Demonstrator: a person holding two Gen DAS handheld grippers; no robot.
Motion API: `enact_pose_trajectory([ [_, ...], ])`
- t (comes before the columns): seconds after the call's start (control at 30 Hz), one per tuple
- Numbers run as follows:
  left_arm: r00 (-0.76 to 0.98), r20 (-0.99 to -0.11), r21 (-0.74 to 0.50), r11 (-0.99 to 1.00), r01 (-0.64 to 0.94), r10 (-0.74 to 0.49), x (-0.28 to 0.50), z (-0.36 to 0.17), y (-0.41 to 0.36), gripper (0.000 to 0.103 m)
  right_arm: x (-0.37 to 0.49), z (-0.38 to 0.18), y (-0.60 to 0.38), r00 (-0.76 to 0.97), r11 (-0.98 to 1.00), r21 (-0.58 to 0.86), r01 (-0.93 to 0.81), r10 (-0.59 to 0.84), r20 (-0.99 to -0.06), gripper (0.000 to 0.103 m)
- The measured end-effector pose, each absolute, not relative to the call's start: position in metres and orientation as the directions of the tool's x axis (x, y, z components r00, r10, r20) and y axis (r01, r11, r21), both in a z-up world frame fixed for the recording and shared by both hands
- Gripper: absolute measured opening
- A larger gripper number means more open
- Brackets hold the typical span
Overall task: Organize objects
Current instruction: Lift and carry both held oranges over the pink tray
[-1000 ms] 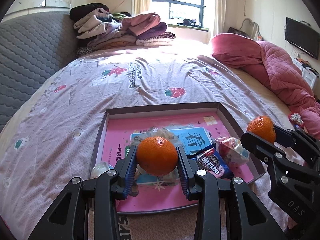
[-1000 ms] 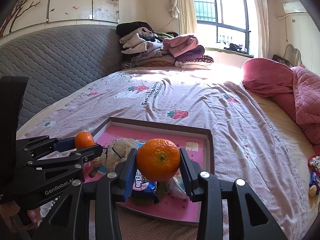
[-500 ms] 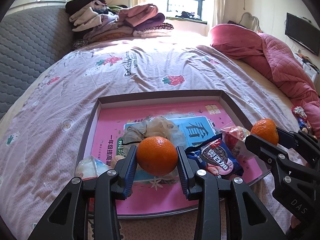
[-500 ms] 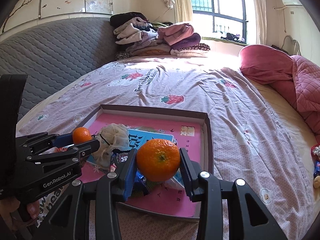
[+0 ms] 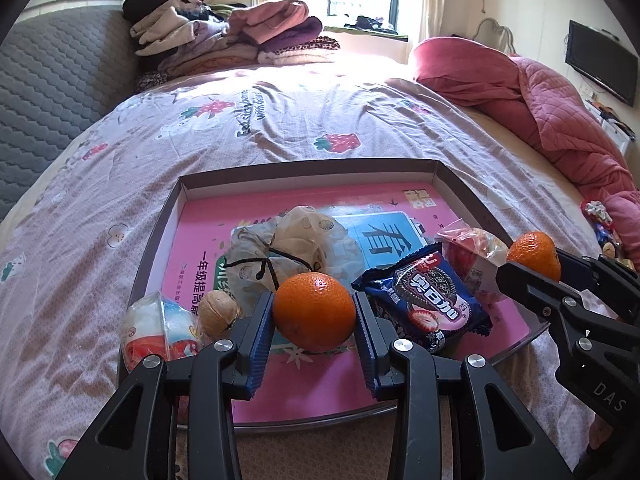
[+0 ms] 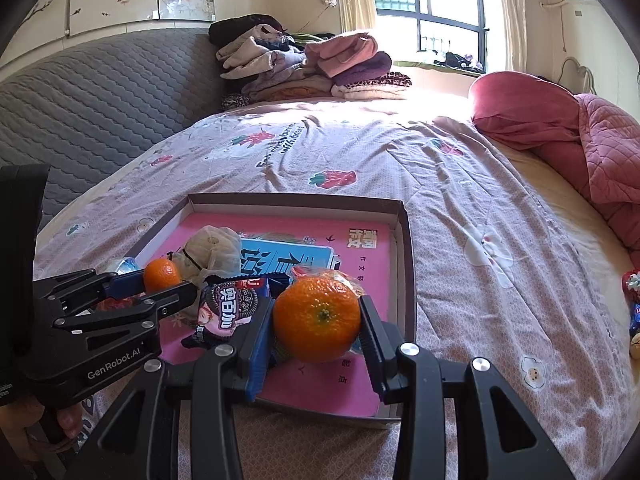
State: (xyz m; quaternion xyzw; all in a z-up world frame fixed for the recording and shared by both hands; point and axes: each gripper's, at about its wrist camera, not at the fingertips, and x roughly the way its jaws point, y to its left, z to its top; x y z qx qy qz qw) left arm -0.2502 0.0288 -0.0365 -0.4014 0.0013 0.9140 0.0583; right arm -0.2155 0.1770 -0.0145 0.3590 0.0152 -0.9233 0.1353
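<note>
Carrying two oranges w/ both grippers clamped, over the box's near end.
Left gripper pinches its orange; right gripper pinches its orange; box lies just ahead and below, free pink floor nearest the left one.

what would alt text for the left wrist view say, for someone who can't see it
The left gripper clamps an orange just above a shallow box on a bed, holding a pink book, cookie packet, cloth pouch and walnut. At right, the right gripper holds a second orange.
</note>
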Motion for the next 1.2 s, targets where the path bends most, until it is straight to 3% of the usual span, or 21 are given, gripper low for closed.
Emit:
enact_pose_trajectory([
  [1.2,-0.644,-0.756,-0.044,-0.991,-0.126,0.116,-0.244,-0.054,0.034,0.039,-0.215,-0.038,0.181,-0.665,-0.966,0.079,0.248,-0.229,-0.711,0.041],
])
